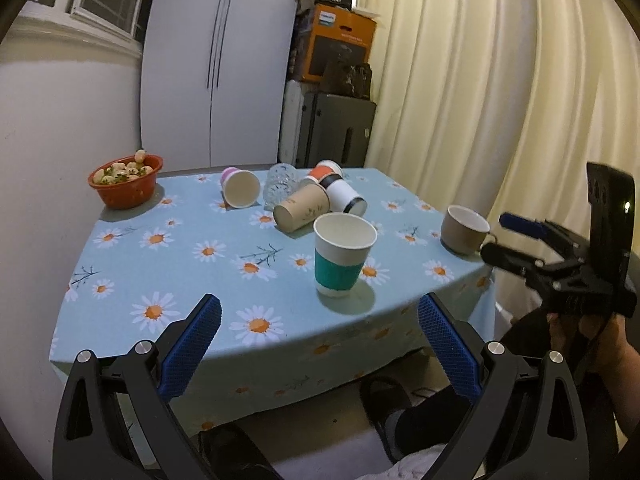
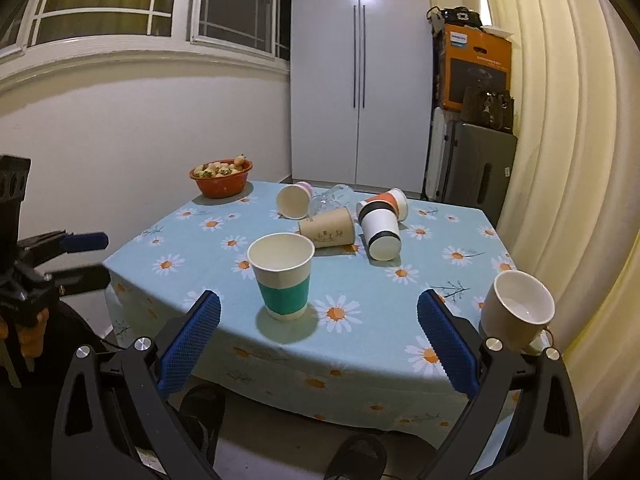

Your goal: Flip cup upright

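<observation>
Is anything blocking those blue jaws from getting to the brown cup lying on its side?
Yes. The upright teal-banded cup stands directly in front of the right gripper, with the tipped brown cup just behind it. The open jaws would need to go around.

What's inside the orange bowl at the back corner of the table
The orange bowl is heaped with small pale, rounded pieces with bits of green, one perched above the rim. They look like food, but are too small to identify. Anything beneath the top layer is covered.
</observation>
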{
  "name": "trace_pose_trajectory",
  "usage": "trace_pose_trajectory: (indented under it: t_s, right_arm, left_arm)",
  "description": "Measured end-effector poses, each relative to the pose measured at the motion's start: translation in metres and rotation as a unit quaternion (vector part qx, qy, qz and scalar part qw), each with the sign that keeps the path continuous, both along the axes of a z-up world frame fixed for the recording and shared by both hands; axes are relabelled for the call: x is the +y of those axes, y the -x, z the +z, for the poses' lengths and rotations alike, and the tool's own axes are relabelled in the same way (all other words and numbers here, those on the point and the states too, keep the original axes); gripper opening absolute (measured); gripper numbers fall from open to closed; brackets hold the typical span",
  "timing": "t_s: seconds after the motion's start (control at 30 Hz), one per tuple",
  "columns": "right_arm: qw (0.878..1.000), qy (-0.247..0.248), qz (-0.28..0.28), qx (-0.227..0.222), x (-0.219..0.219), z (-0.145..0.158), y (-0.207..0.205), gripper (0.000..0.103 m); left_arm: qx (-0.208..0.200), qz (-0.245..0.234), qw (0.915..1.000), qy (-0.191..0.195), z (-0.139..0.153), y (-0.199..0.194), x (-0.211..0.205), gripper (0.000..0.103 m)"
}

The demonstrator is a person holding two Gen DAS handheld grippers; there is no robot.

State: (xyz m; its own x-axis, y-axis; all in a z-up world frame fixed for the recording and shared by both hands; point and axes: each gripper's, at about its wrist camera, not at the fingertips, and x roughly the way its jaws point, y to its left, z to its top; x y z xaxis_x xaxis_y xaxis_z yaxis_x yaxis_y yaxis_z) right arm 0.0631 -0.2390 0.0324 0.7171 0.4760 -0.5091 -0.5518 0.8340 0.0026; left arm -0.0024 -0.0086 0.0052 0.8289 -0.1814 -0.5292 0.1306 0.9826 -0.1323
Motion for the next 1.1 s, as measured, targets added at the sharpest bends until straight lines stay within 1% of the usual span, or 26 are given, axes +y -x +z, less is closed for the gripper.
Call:
trace_pose_trajectory:
  t_s: [0.1,0.57,1.1]
  right_arm:
    - [1.000,-0.001,-0.010,-0.001,-0.0020,0.0004,-0.0005,0.098]
    - [1.000,0.010,-0.009,-0.002,-0.0023,-0.0029,-0.0024,0.098]
    - [1.000,0.010,-0.008,-0.004,-0.0022,-0.0041,-0.0014,0.098]
  left_arm:
    - [0.001,0.002,1.0000,0.000,0.0001,-0.0004,-0.0005,0.096]
    - [-0.002,0.002,1.0000,-0.001,-0.0003,0.0000,-0.0005,0.096]
    - [-0.004,0.003,1.0000,0.001,0.0002,-0.0001,-0.0014,0.096]
